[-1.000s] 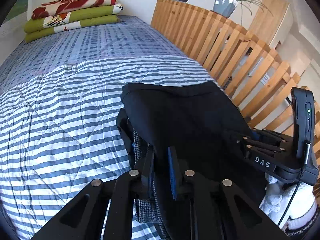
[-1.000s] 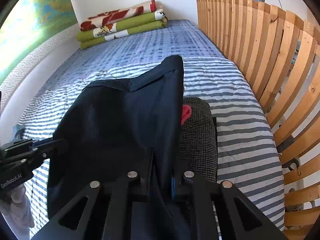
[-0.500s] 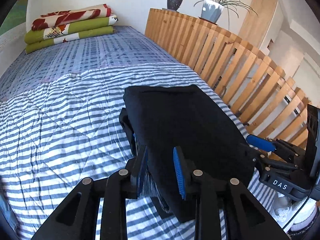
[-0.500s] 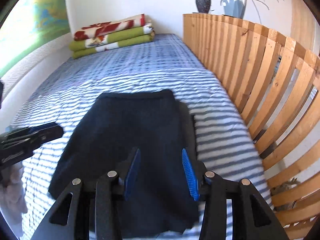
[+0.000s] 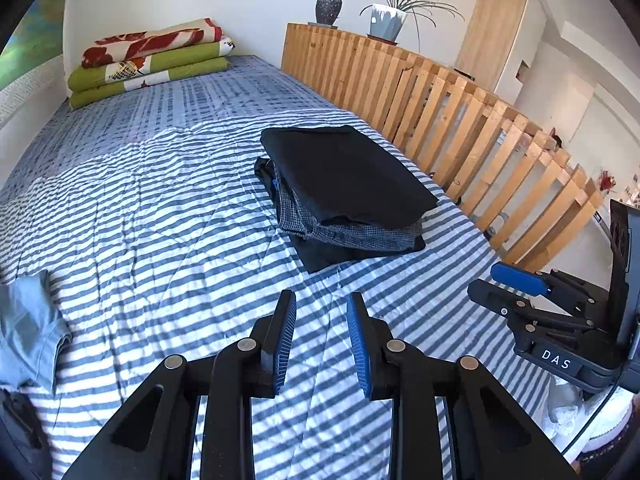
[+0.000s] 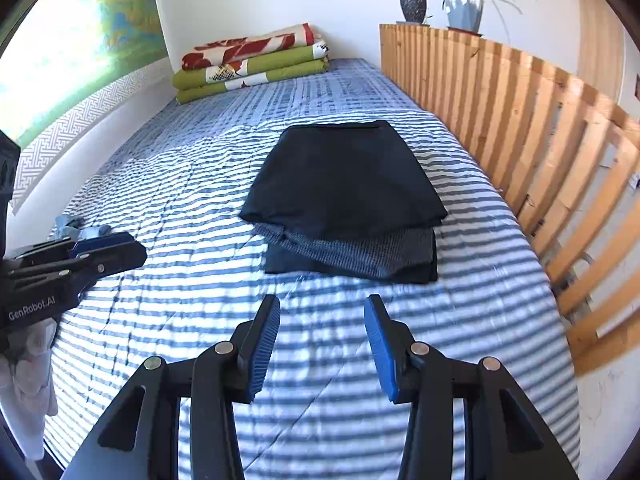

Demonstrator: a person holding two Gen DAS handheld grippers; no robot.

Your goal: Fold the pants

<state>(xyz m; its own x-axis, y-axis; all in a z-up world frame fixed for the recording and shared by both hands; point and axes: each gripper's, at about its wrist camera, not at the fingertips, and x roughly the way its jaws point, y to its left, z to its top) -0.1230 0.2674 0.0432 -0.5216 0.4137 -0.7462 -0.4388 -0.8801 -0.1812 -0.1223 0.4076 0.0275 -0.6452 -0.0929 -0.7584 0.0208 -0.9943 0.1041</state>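
Folded black pants (image 5: 348, 172) (image 6: 344, 176) lie flat on top of a small stack, over a grey checked garment (image 5: 344, 232) (image 6: 360, 250) and another dark one, on the striped bed cover (image 5: 160, 208) (image 6: 180, 184) near the wooden rail. My left gripper (image 5: 321, 312) is open and empty, hovering above the cover short of the stack. My right gripper (image 6: 322, 316) is also open and empty, in front of the stack's near edge. Each gripper shows at the edge of the other's view: the right one (image 5: 516, 284) and the left one (image 6: 108, 250).
A wooden slatted rail (image 5: 460, 120) (image 6: 540, 140) runs along the bed's right side. Folded green and red blankets (image 5: 148, 62) (image 6: 252, 62) lie at the far end. A light blue garment (image 5: 28, 320) (image 6: 76, 228) lies at the left. A vase and a potted plant (image 5: 384, 20) stand behind the rail.
Both grippers let go of the black pants, opened, and pulled back toward me. The pants now lie flat on the stack.
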